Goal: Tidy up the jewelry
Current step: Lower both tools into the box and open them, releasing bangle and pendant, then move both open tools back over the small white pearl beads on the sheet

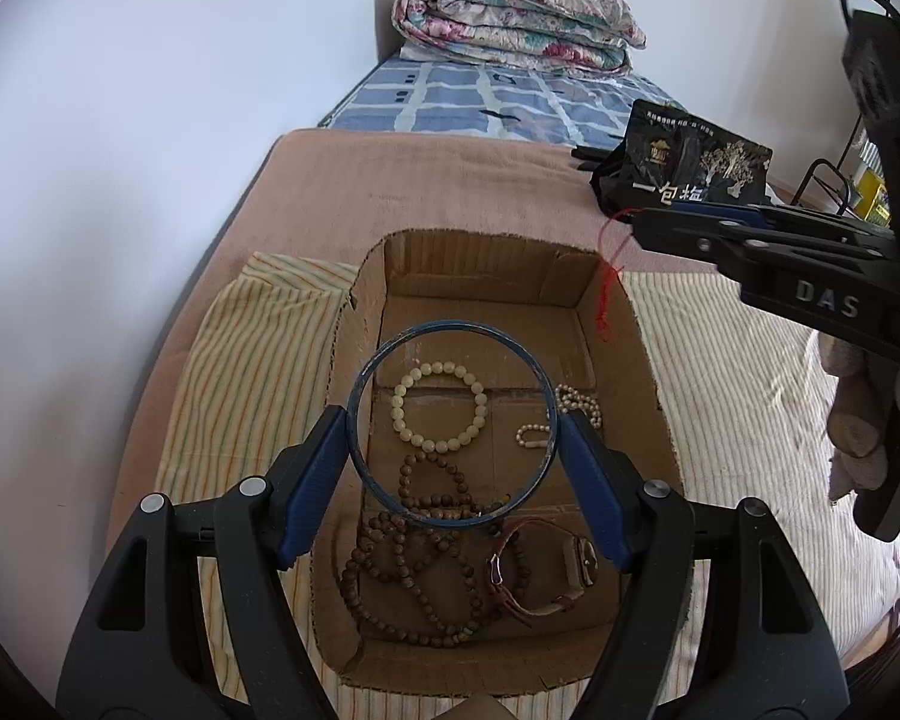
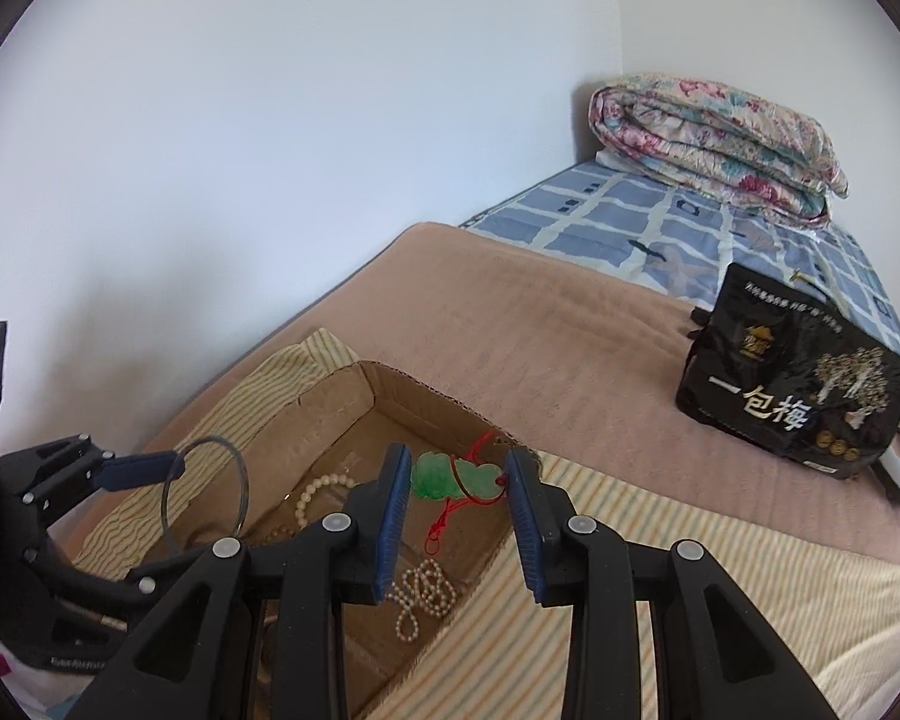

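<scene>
My left gripper is shut on a blue bangle, held upright over an open cardboard box. Inside the box lie a white bead bracelet, a brown bead necklace, a pearl string and a watch with a brown strap. My right gripper is shut on a green jade pendant, whose red cord dangles over the box's far right corner. The right gripper reaches in from the right in the left wrist view.
The box sits on a striped cloth spread over a pink blanket on a bed. A black snack bag stands at the right, and a folded floral quilt lies at the far end. A white wall runs along the left.
</scene>
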{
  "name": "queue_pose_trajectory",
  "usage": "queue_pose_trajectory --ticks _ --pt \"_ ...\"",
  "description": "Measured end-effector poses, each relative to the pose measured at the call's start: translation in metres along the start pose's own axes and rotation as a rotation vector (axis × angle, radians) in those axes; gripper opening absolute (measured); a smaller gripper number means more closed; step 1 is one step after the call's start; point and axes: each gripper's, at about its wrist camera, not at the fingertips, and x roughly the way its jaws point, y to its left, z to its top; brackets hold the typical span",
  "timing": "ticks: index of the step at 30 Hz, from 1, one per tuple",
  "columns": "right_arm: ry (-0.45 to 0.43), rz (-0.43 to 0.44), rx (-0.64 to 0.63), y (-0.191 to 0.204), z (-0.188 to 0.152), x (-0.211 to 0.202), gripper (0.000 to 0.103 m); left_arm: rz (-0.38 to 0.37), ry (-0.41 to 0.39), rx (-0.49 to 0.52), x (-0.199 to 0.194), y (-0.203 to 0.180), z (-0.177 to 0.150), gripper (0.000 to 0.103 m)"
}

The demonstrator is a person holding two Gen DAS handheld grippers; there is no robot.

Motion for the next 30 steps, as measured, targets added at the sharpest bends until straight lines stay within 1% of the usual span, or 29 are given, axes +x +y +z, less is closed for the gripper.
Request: queue_pose_trajectory --ticks 4,10,18,19,20,22,23,27,30 --pt "0.020 0.011 0.010 0.000 -0.002 0.017 0.033 0.003 0.014 0.003 0.010 -0.002 -0.002 0.073" --pt "0.038 0.013 0.022 -0.003 -0.005 0.032 0.033 0.001 0.023 0.014 0.017 -0.006 -0.003 0.073" --pt "0.040 0.010 0.034 -0.005 -0.006 0.035 0.034 0.004 0.016 0.030 0.017 -0.013 -0.002 0.073" --pt "0.039 0.009 0.035 -0.005 -0.006 0.034 0.040 0.009 0.016 0.030 0.017 -0.013 -0.002 0.073" --pt "0.037 0.005 0.035 -0.005 -0.006 0.034 0.050 0.009 0.017 0.029 0.018 -0.013 -0.002 0.074" --pt "0.022 -0.003 0.037 -0.004 -0.006 0.031 0.064 0.008 0.020 0.022 0.018 -0.013 -0.001 0.074" --pt "0.016 -0.003 0.039 -0.004 -0.006 0.029 0.067 0.009 0.025 0.019 0.019 -0.012 -0.001 0.074" --pt "0.012 -0.003 0.047 -0.004 -0.005 0.027 0.072 0.011 0.025 0.015 0.018 -0.012 -0.001 0.074" --pt "0.007 -0.006 0.047 -0.004 -0.005 0.024 0.080 0.010 0.023 0.014 0.017 -0.012 -0.002 0.075"
